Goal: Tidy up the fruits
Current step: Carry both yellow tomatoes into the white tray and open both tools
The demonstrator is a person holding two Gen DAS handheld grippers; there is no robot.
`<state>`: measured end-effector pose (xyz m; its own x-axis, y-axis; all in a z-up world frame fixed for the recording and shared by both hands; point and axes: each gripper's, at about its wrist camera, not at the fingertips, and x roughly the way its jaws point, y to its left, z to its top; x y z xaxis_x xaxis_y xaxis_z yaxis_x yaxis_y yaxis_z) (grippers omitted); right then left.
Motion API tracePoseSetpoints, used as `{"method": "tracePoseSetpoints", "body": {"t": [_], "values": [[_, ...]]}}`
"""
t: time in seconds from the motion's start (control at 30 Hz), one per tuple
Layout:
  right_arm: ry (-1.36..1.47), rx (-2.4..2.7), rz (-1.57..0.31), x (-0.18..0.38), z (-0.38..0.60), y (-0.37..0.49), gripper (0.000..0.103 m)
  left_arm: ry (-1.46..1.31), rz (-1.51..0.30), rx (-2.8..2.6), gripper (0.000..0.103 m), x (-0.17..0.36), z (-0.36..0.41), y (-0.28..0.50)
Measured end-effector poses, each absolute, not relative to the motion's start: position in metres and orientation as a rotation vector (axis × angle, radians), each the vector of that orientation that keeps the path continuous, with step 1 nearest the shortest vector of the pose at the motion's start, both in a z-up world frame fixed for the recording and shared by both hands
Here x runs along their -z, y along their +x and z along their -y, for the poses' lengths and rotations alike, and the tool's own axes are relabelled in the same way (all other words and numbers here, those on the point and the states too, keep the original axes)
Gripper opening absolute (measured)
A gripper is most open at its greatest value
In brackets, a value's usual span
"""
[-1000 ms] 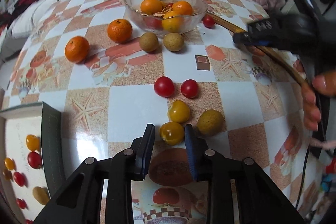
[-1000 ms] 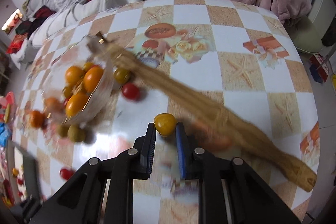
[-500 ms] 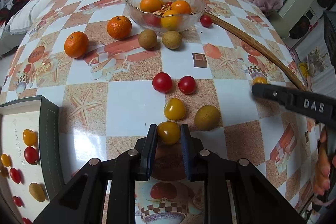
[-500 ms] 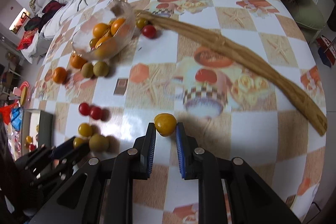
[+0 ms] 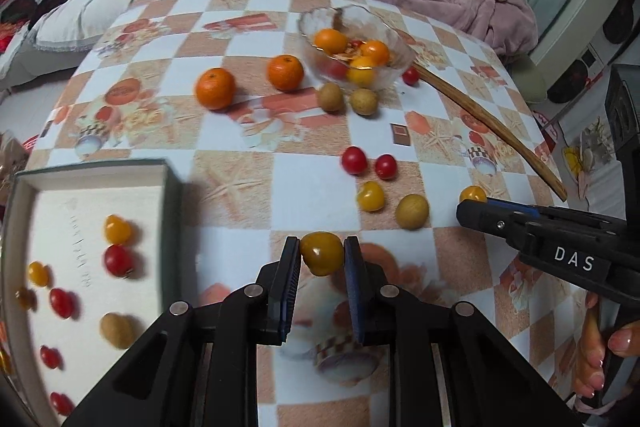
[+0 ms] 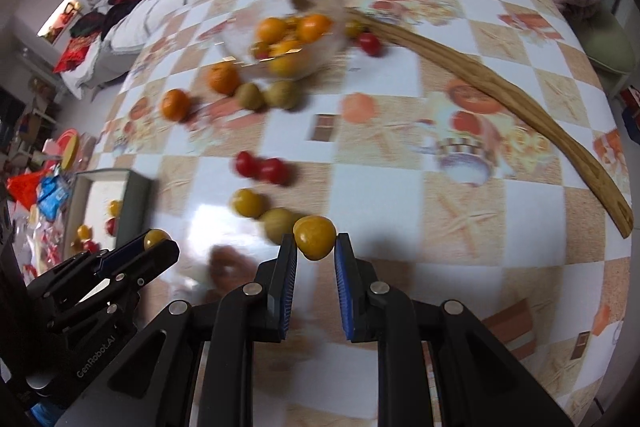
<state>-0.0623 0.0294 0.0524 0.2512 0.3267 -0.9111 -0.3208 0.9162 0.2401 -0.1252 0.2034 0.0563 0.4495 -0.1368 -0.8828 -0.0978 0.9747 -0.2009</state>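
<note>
My left gripper (image 5: pixel 322 247) is shut on a yellow cherry tomato (image 5: pixel 322 254), held just above the table to the right of the white tray (image 5: pixel 170 187). My right gripper (image 6: pixel 316 243) is shut on another yellow cherry tomato (image 6: pixel 315 237). In the left wrist view it comes in from the right, the right gripper (image 5: pixel 472 205) with its tomato (image 5: pixel 472 193) showing at the tips. On the table lie two red tomatoes (image 5: pixel 354 159), a yellow tomato (image 5: pixel 371 195) and a tan round fruit (image 5: pixel 412 211). Several tomatoes lie in the tray.
A glass bowl (image 5: pixel 402 61) of orange and yellow fruit stands at the back, with two mandarins (image 5: pixel 215 87) and two tan fruits (image 5: pixel 331 96) beside it. A long wooden stick (image 5: pixel 492 125) lies on the right. A hand (image 5: pixel 600 355) shows at the lower right.
My left gripper closed on the yellow tomato, lifted it and swung left so the tray fills more of its view. My right gripper carried its tomato leftward across the table, close to the left gripper.
</note>
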Motion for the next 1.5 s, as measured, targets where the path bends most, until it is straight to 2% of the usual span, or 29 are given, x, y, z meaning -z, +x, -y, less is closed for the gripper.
{"method": "tracePoseSetpoints", "body": {"t": [0.3,0.53,0.83,1.17,1.27,1.3,1.37,1.4,1.43,1.5], "values": [[-0.045,-0.593,-1.244,-0.063,-0.114,-0.092,0.021,-0.251,-1.09,-0.126,0.023,-0.076,-0.281,-0.189],[-0.11,-0.739,-1.273,-0.06,-0.19,-0.118,0.021,-0.271,-1.147,-0.247,0.023,-0.057,-0.333,-0.232],[-0.218,-0.851,-1.334,-0.037,-0.262,-0.135,0.021,-0.282,-1.209,-0.313,0.023,-0.03,-0.349,-0.253],[-0.356,-0.856,-1.392,-0.012,-0.293,-0.135,0.023,-0.256,-1.253,-0.332,0.024,-0.02,-0.347,-0.253],[-0.359,-0.864,-1.396,-0.014,-0.294,-0.135,0.03,-0.263,-1.262,-0.331,0.024,-0.02,-0.349,-0.253],[-0.354,-0.866,-1.393,-0.017,-0.293,-0.135,0.037,-0.263,-1.265,-0.332,0.025,-0.02,-0.35,-0.253],[-0.348,-0.864,-1.377,-0.025,-0.292,-0.136,0.049,-0.261,-1.274,-0.344,0.049,-0.02,-0.351,-0.254],[-0.345,-0.864,-1.372,-0.028,-0.292,-0.137,0.057,-0.257,-1.261,-0.361,0.072,-0.023,-0.352,-0.256],[-0.34,-0.862,-1.363,-0.033,-0.291,-0.138,0.063,-0.246,-1.234,-0.382,0.074,-0.028,-0.352,-0.258],[-0.333,-0.847,-1.346,-0.043,-0.285,-0.139,0.07,-0.239,-1.222,-0.385,0.074,-0.033,-0.353,-0.26]]}}
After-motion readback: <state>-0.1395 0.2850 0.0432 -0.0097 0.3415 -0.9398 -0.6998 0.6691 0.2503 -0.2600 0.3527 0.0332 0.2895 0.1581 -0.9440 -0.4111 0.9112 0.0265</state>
